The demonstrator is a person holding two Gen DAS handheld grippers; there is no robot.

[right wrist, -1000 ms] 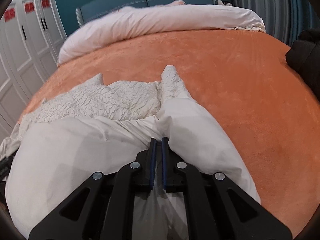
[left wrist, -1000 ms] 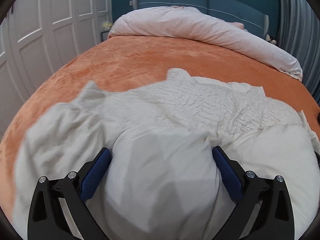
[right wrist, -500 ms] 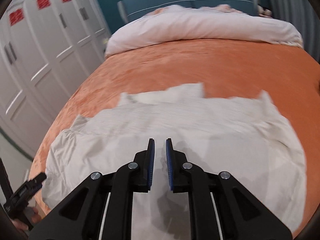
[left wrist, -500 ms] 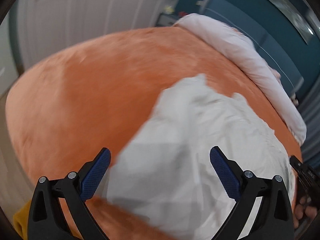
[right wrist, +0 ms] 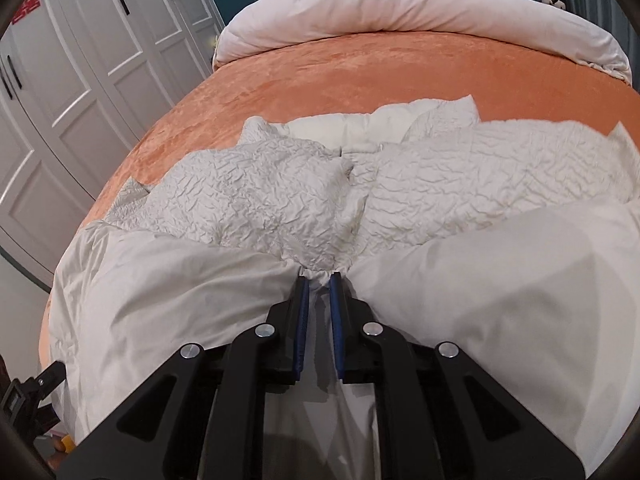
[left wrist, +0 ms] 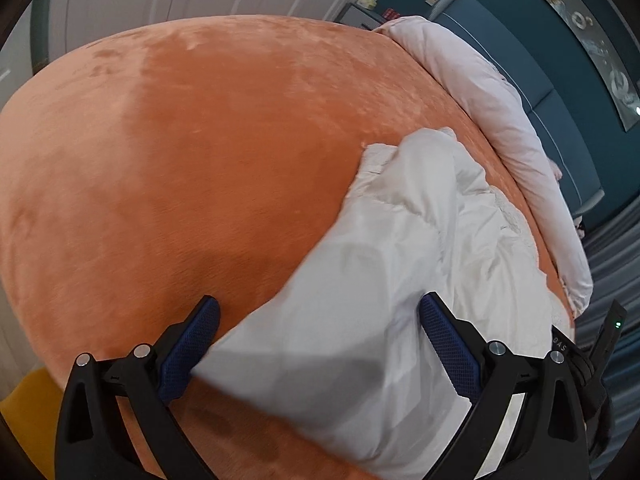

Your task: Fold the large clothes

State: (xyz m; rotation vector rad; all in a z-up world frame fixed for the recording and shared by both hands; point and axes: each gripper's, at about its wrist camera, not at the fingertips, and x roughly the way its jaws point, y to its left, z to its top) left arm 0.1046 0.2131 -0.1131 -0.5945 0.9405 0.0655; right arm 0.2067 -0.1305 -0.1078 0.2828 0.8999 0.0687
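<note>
Both cameras have swung since a second ago; the left wrist view rolled, so the orange bedspread (left wrist: pixel 180 160) now fills it from 9 to 12 o'clock, and the white garment (left wrist: pixel 400 280) sits at 4 o'clock; left gripper (left wrist: pixel 320 344) is spread wide, smooth fabric lying between the blue pads (left wrist: pixel 192 344) but not pinched; right gripper (right wrist: pixel 319 280) has been closing a touch, clenched on a bunched fold of the garment (right wrist: pixel 280 208), crinkled part fanning out toward 12; pale duvet (right wrist: pixel 400 12) along the headboard end.
</note>
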